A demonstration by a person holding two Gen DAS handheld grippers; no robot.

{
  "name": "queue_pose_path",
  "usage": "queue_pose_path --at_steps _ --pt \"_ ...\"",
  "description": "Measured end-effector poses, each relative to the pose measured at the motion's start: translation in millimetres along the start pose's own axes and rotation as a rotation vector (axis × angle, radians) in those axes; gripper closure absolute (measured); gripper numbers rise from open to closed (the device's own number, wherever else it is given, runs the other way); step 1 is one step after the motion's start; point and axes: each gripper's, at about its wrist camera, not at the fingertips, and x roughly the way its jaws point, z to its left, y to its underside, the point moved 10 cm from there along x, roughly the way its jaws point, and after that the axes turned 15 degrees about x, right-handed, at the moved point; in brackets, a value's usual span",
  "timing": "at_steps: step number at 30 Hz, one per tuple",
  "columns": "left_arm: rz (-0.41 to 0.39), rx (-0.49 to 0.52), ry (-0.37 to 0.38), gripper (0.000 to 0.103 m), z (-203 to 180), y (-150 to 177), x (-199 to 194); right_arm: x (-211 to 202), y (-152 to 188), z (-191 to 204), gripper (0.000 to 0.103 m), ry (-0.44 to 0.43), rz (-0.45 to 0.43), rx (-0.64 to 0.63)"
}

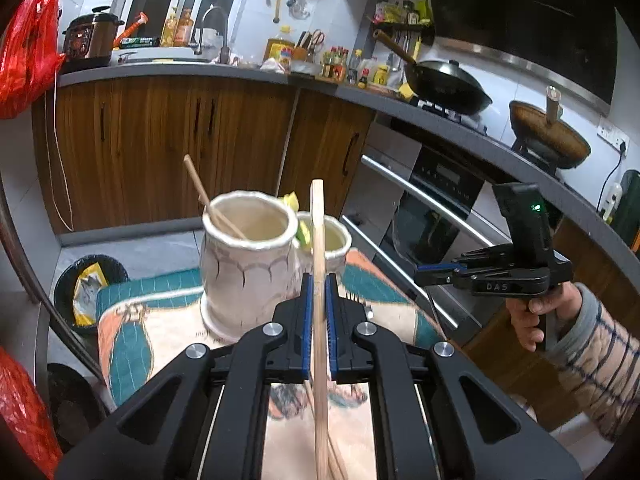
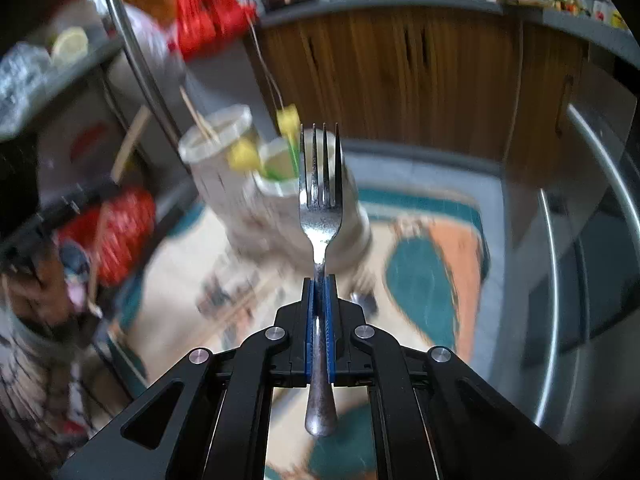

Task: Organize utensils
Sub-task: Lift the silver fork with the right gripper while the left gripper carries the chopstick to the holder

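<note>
My left gripper [image 1: 319, 280] is shut on a wooden chopstick [image 1: 319, 240] that stands upright in front of two pale ceramic holders. The larger holder [image 1: 246, 264] has one chopstick [image 1: 208, 200] leaning in it. The smaller holder [image 1: 332, 240] behind it holds yellow-green utensils [image 1: 298, 216]. My right gripper [image 2: 319, 280] is shut on a metal fork [image 2: 321, 200], tines pointing away, above the smaller holder [image 2: 280, 188]. The larger holder [image 2: 218, 148] is blurred at its left. The right gripper [image 1: 424, 276] also shows at the right of the left wrist view.
The holders stand on a teal and orange patterned cloth [image 1: 132, 320]. More chopsticks [image 2: 240, 304] lie on the cloth. A black bin [image 1: 86, 288] sits on the floor at the left. Wooden cabinets [image 1: 168, 136] and an oven [image 1: 432, 208] are behind.
</note>
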Motion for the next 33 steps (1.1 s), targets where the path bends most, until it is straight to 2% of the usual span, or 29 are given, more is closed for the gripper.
queue_pose_path --at_steps 5,13,23,29,33 --pt "-0.063 -0.011 -0.004 0.097 6 -23 3 -12 -34 18 0.097 -0.087 -0.124 0.029" --pt "-0.187 -0.032 -0.016 0.097 27 -59 10 -13 -74 39 0.097 -0.174 -0.289 0.064" --pt "-0.323 -0.064 -0.042 0.097 62 -96 33 5 -117 38 0.097 -0.181 -0.429 0.067" --pt "-0.411 -0.074 -0.088 0.097 84 -117 44 14 -124 46 0.097 -0.166 -0.481 0.026" --pt "-0.47 -0.078 -0.119 0.097 92 -124 50 25 -123 47 0.097 -0.135 -0.481 -0.008"
